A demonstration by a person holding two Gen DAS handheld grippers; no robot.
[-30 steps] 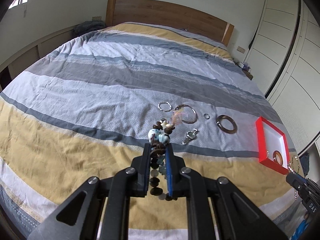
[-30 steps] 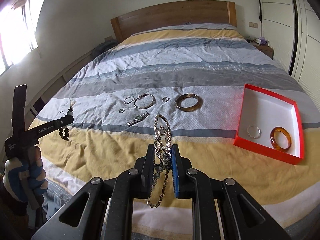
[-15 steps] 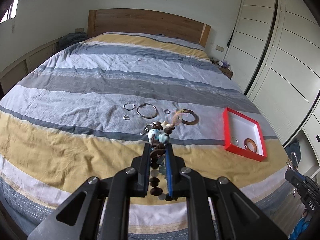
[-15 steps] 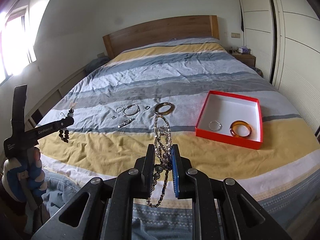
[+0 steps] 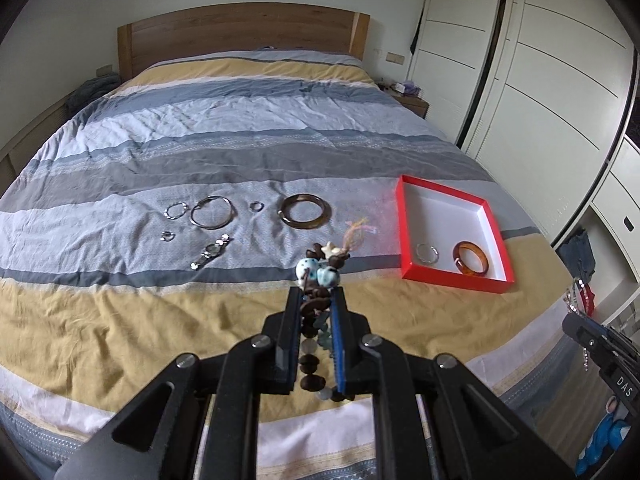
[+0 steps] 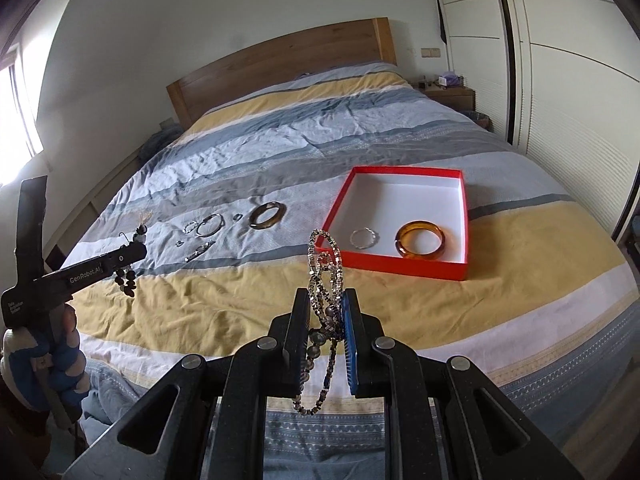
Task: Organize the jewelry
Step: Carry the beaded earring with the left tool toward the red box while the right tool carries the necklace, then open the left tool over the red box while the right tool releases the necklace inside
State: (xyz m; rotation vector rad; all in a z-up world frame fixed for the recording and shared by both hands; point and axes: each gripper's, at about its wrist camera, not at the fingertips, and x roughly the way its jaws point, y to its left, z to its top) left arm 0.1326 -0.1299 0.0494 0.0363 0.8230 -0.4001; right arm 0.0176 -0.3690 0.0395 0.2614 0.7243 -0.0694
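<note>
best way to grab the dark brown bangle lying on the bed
The dark brown bangle lies flat on the quilt, hole up. Come from above and pinch its near rim, one finger inside the ring, one outside; it looks too wide to span.

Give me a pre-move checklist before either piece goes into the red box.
1. Left gripper shut on the beaded bracelet: ok.
2. Right gripper shut on the metal chain: ok.
3. Red box open, with bare floor behind the amber bangle and silver ring: ok.
4. Either gripper above the box: not ok, both are short of it.
5. Chain hanging free of tangles: cannot tell.
6. Loose pieces still on the bedspread, including the dark bangle: not ok.
</note>
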